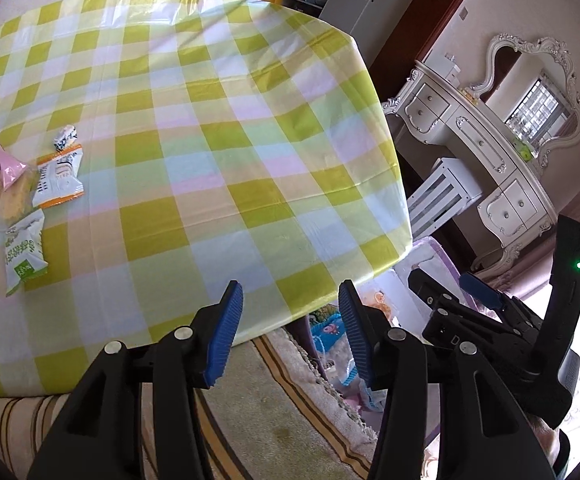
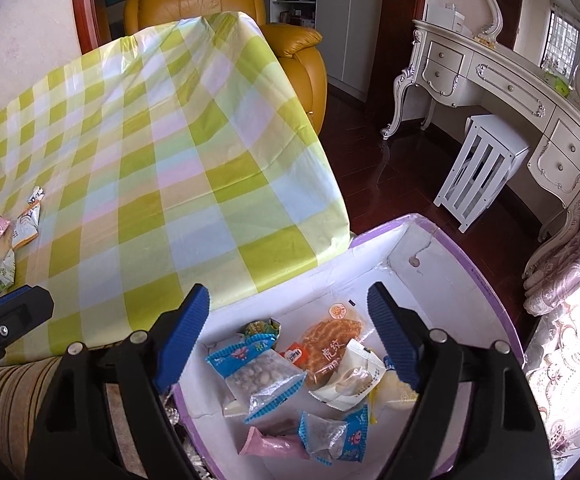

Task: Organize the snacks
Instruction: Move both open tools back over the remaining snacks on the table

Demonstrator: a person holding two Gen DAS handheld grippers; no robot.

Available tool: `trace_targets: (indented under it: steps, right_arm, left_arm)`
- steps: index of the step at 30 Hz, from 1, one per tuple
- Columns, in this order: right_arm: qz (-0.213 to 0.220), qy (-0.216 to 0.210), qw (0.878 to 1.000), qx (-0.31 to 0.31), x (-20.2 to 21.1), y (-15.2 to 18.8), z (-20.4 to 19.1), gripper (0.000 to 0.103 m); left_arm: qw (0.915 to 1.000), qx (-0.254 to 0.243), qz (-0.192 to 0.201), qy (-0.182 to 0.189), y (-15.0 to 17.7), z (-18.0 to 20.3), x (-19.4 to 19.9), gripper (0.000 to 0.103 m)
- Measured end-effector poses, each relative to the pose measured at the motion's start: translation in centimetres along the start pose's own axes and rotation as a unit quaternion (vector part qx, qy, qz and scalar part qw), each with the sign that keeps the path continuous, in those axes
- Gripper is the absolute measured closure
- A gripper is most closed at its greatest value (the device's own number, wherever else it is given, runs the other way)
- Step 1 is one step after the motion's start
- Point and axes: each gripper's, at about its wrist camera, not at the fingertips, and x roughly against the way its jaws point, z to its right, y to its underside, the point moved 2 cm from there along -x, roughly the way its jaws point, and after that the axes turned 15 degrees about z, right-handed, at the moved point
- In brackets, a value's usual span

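Several snack packets lie at the left of the green-checked table (image 1: 218, 152): a pink one (image 1: 0, 160), an orange-and-white one (image 1: 58, 178), a small white candy (image 1: 65, 138) and a green-and-white one (image 1: 24, 254). My left gripper (image 1: 290, 332) hangs open over the table's near edge with nothing between its fingers. My right gripper (image 2: 290, 336) stands open above a white box with a purple rim (image 2: 470, 272) beside the table. Inside the box lie several packets, among them a blue bag of nuts (image 2: 262, 376), an orange pastry bag (image 2: 330, 344) and a pink wrapper (image 2: 274, 446).
A yellow leather armchair (image 2: 218, 0) stands behind the table. A white dressing table (image 2: 510, 92) and a white slatted stool (image 2: 486, 168) are at the right on dark wood floor. A striped cushion (image 2: 14, 392) lies under the table's near edge.
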Motion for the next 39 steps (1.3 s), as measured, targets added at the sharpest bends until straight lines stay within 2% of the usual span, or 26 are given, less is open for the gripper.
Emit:
trace_targets:
  steps: [5, 11, 21, 28, 32, 37, 39]
  right_arm:
    - [0.012, -0.023, 1.000, 0.006, 0.0, -1.4, -3.1, 0.022]
    - [0.025, -0.056, 0.998, 0.015, -0.1, -2.5, -7.1, 0.022]
    - [0.014, -0.120, 0.992, 0.044, -0.3, -2.9, -14.5, 0.022]
    - [0.003, -0.168, 0.983, 0.075, -0.1, -2.3, -20.3, 0.022]
    - [-0.004, -0.188, 0.978, 0.089, -0.2, -2.1, -23.2, 0.022]
    - [-0.022, -0.216, 0.971, 0.100, -0.5, -1.3, -26.7, 0.022]
    - [-0.028, -0.224, 0.968, 0.108, -0.6, -0.9, -28.0, 0.022]
  left_arm:
    - [0.9983, 0.019, 0.038, -0.039, -1.6, -4.0, 1.3, 0.053]
    - [0.9941, 0.057, 0.055, -0.074, -2.6, -9.0, 2.4, 0.052]
    - [0.9791, 0.136, 0.076, -0.130, -3.4, -18.7, 5.3, 0.052]
    - [0.9702, 0.150, 0.080, -0.173, -3.8, -24.2, 6.9, 0.052]
    - [0.9700, 0.154, 0.080, -0.170, -4.3, -25.7, 6.9, 0.052]
    - [0.9740, 0.169, 0.083, -0.126, -6.0, -26.7, 6.0, 0.053]
    - [0.9740, 0.190, 0.080, -0.095, -6.6, -27.2, 5.4, 0.053]
